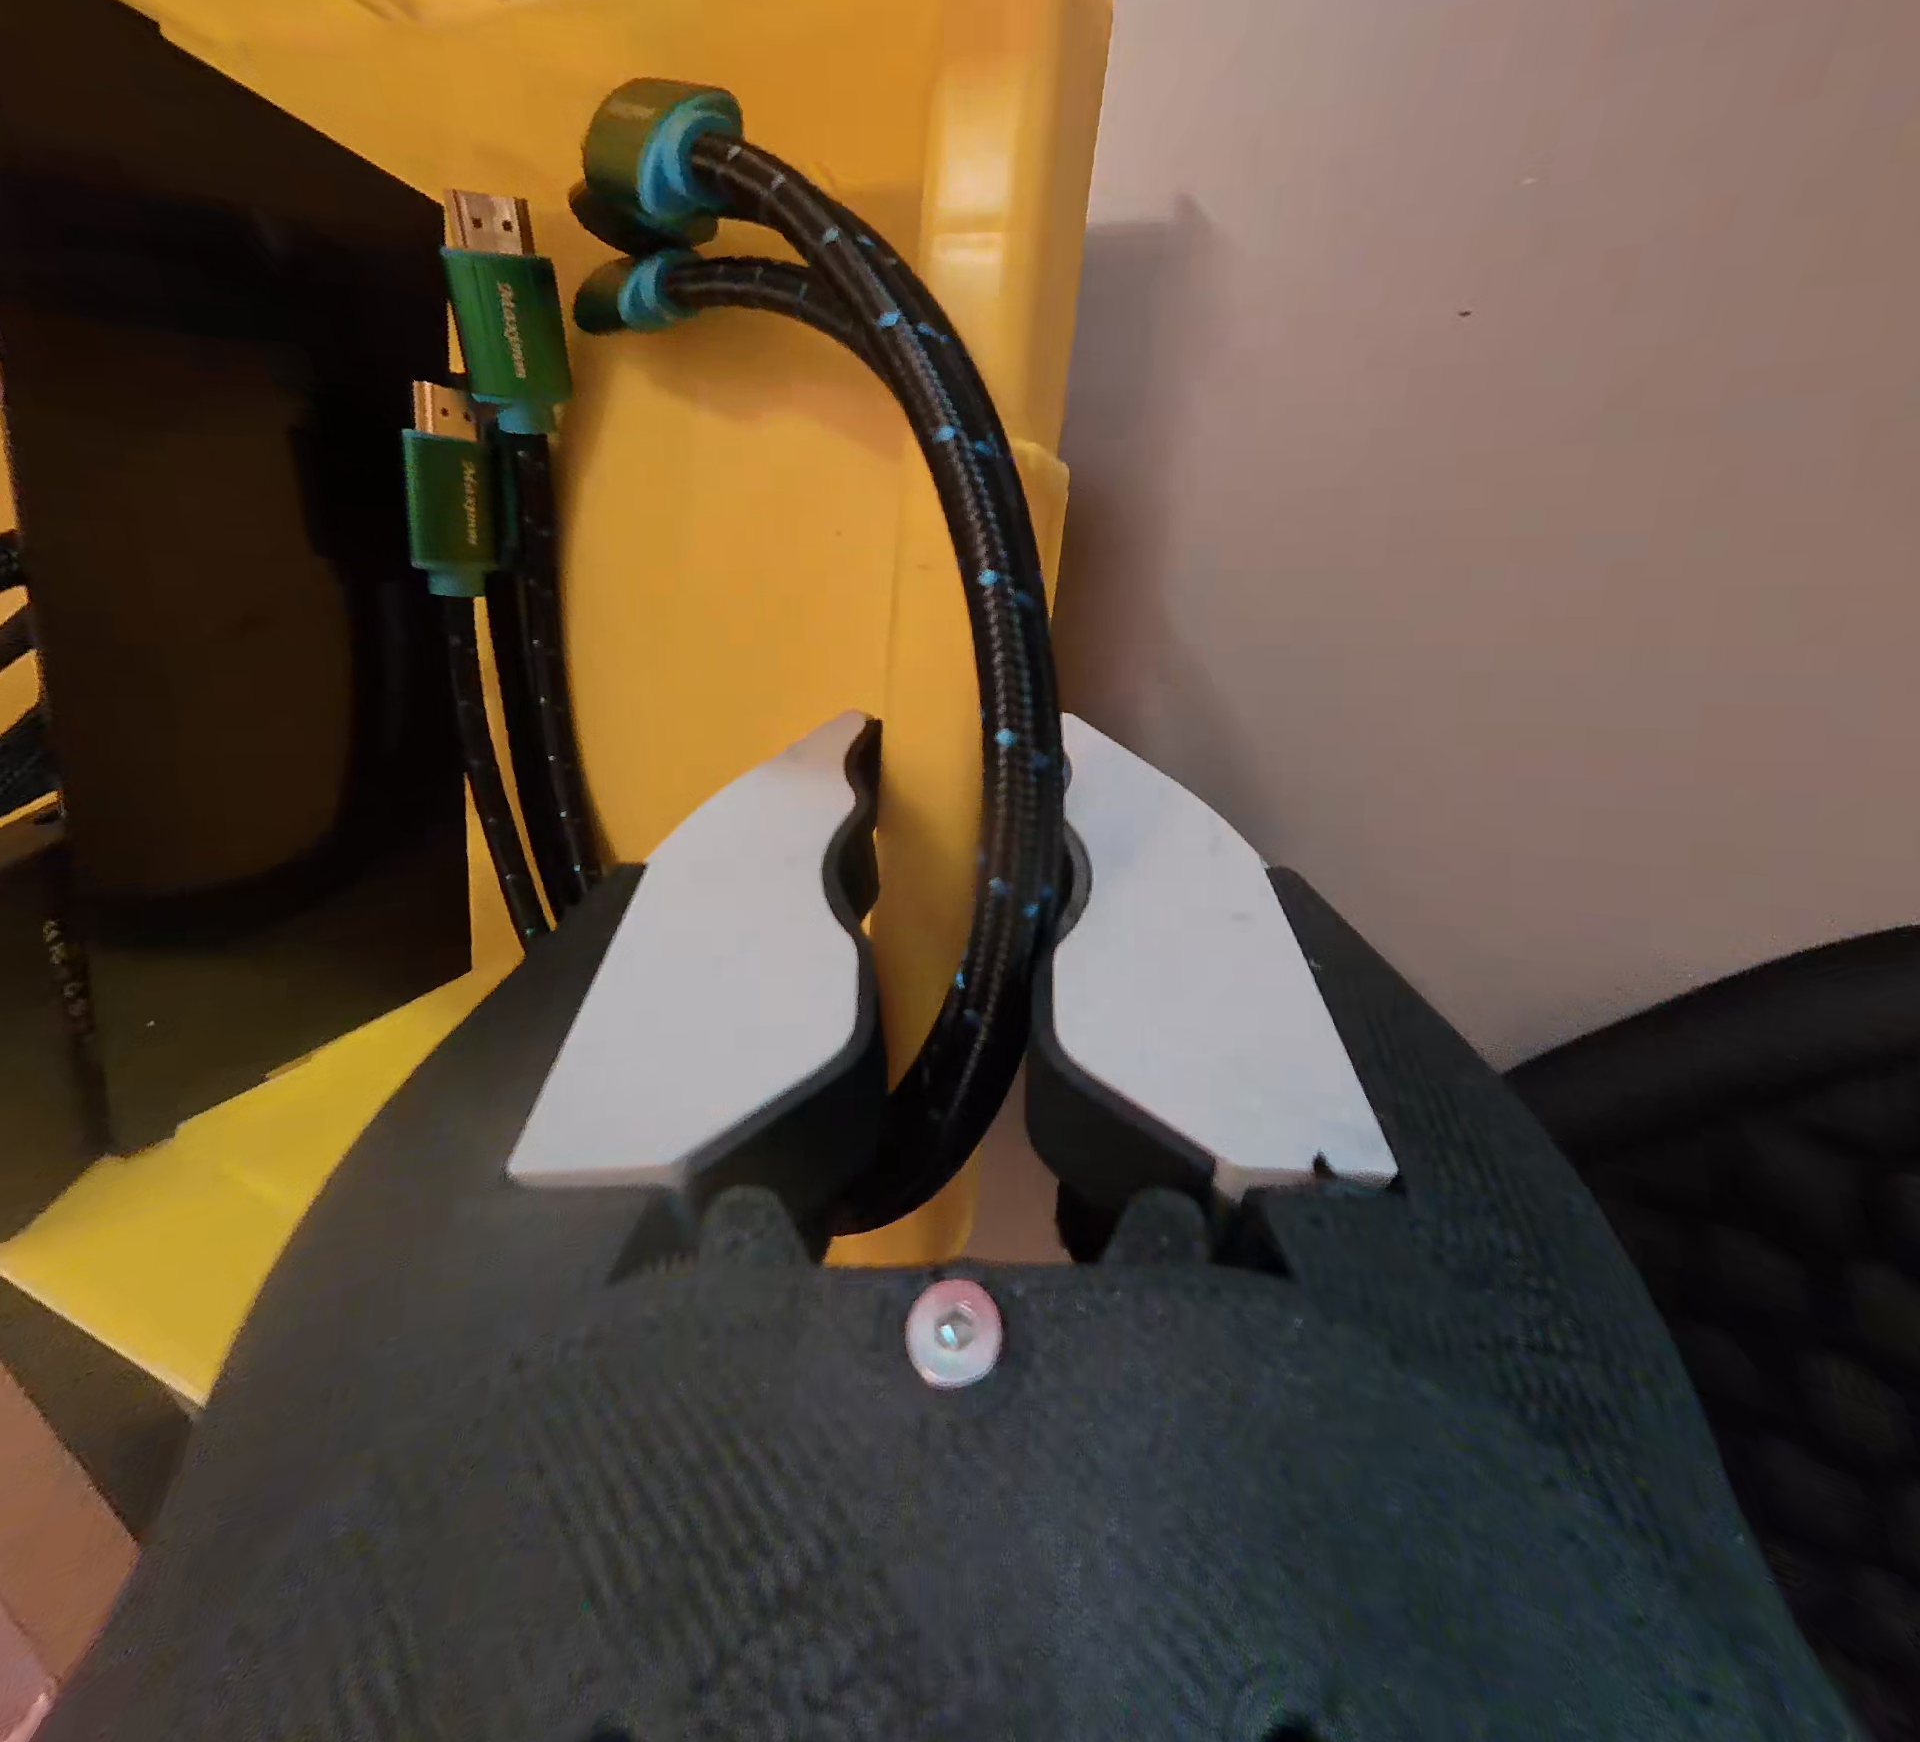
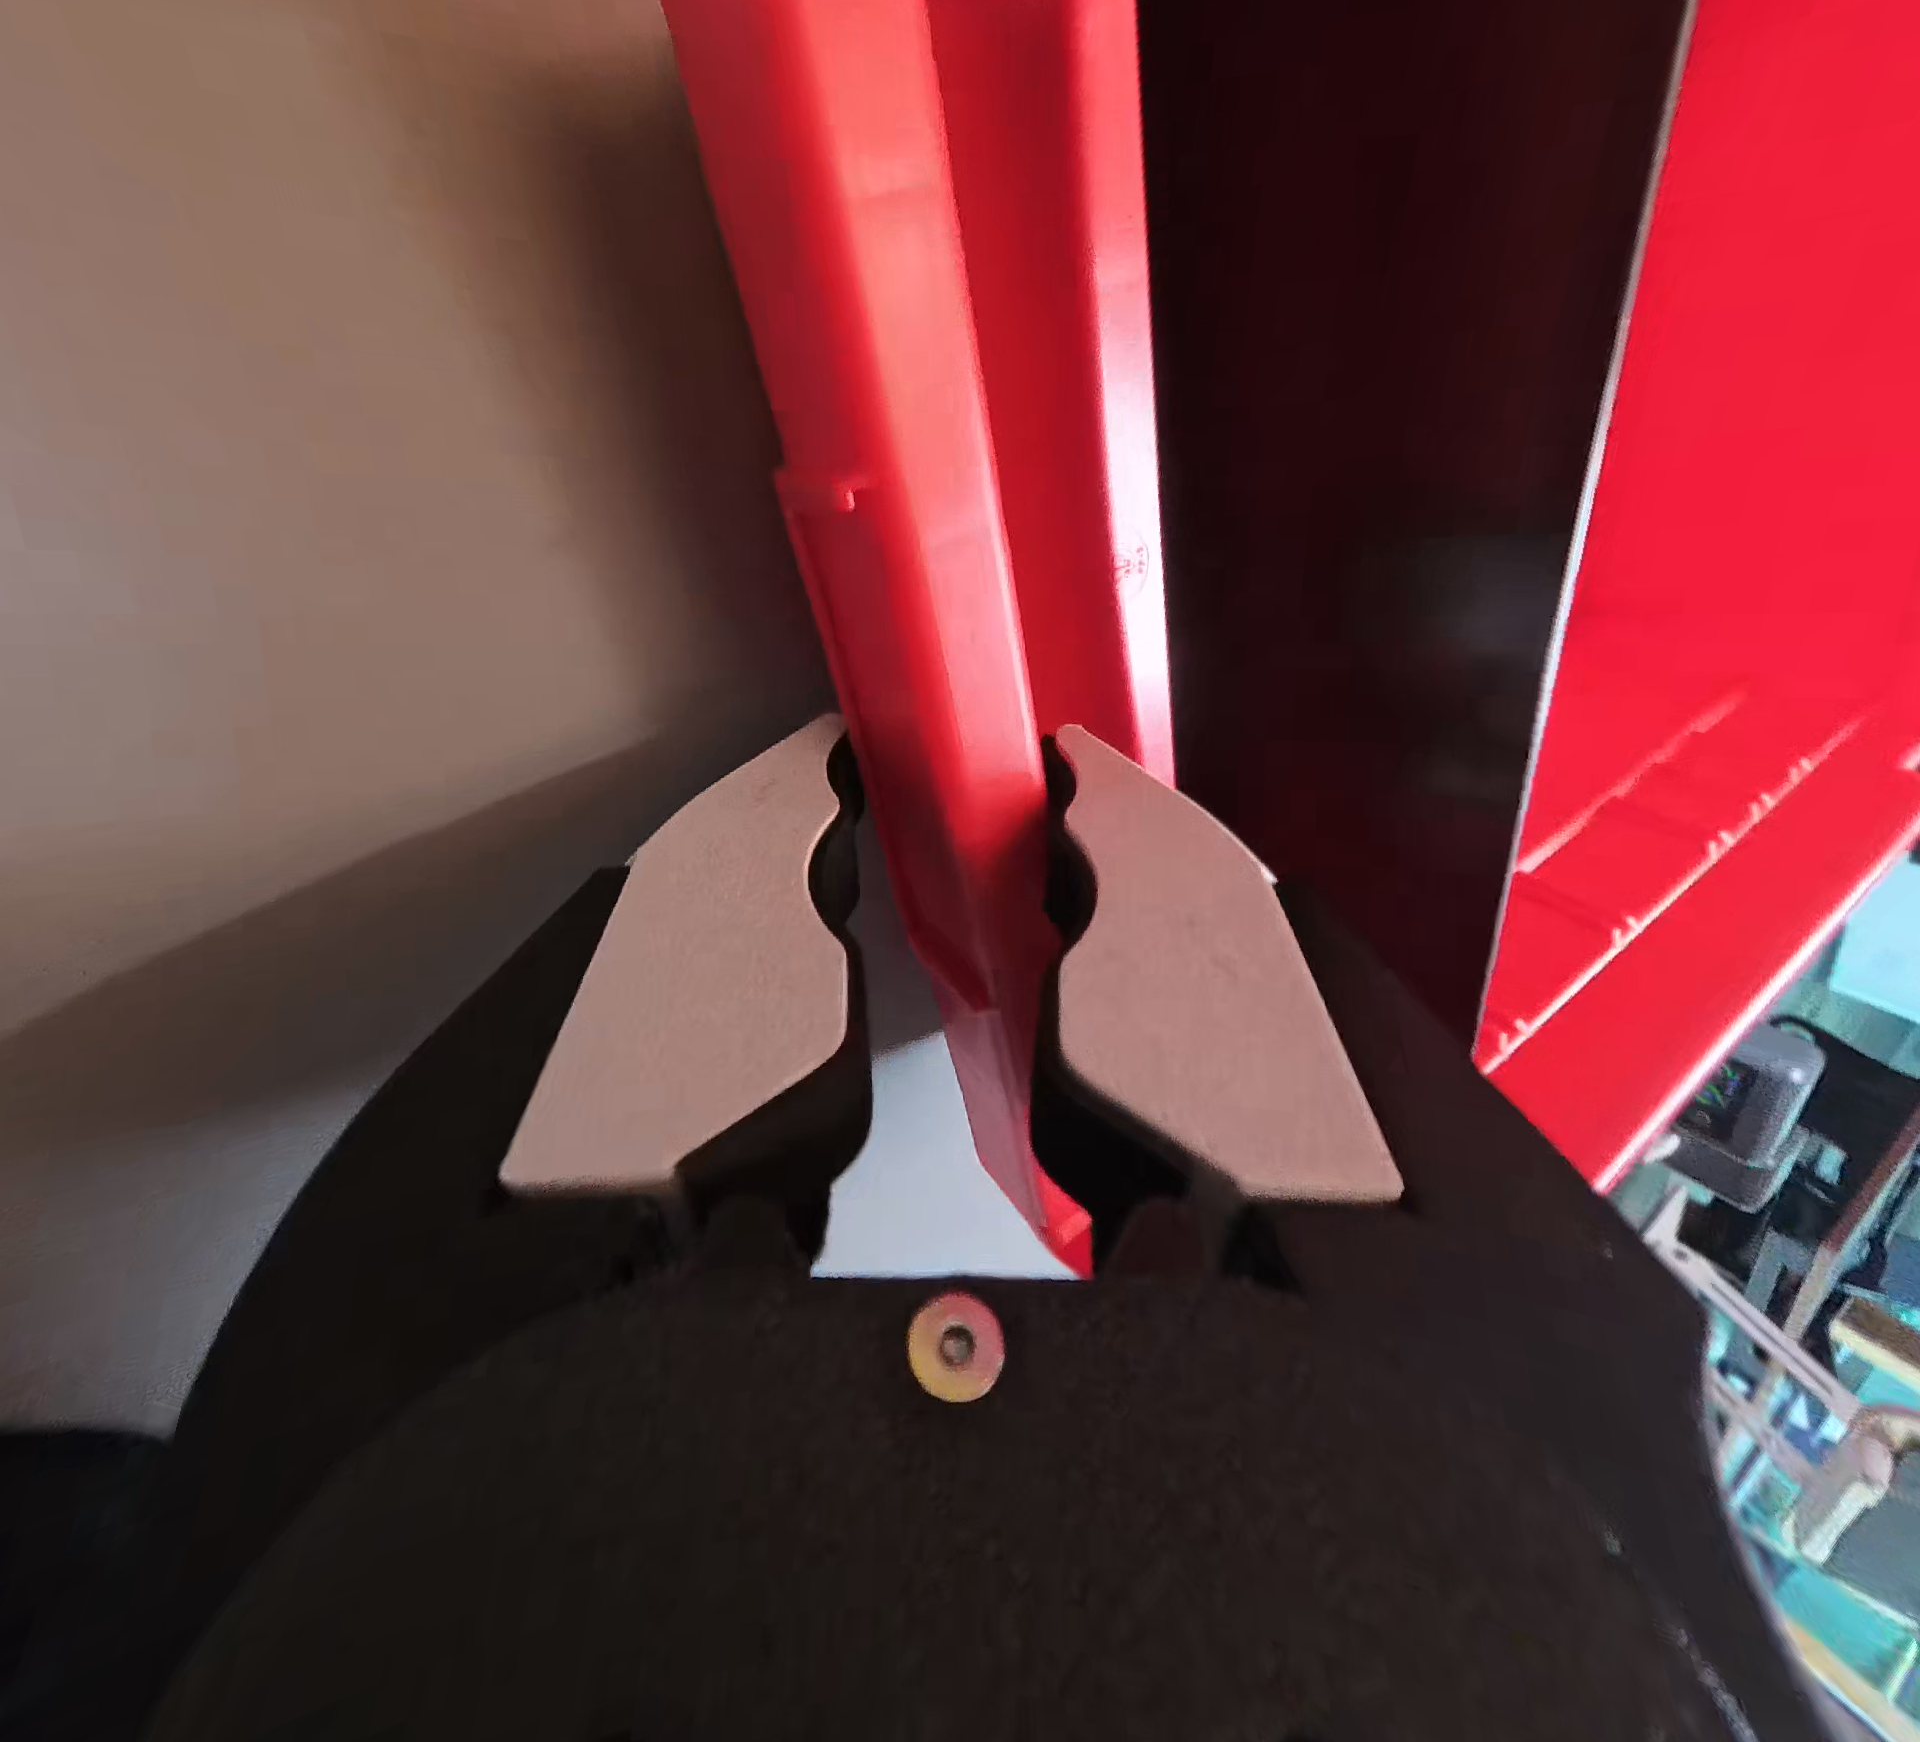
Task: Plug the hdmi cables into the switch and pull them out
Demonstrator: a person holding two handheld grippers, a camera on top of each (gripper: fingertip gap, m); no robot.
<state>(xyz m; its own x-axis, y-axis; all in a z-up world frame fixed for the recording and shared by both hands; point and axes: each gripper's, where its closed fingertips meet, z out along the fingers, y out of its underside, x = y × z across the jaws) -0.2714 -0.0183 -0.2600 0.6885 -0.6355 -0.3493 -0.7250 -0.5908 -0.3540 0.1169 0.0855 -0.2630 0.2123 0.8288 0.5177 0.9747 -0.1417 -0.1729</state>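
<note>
The left claw (image 1: pixel 961 861) has pale grey fingers (image 1: pixel 727 986) on a black, finely ribbed body. The bin (image 1: pixel 748 549) in front of it is bright yellow. The cables (image 1: pixel 997 653) are black braid flecked with light blue; their plug shells (image 1: pixel 509 326) are metallic green with teal collars and silver tips. A block (image 1: pixel 208 549) at the left is black. The wall (image 1: pixel 1507 342) is a plain pinkish off-white.

The right claw (image 2: pixel 951 819) has beige-grey fingers (image 2: pixel 717 965) on a black, grainy body with a brass-coloured washer (image 2: pixel 956 1347). The bin (image 2: pixel 935 445) there is glossy red, its inside dark maroon in shade. The wall (image 2: pixel 312 342) looks tan, shading to brown.
</note>
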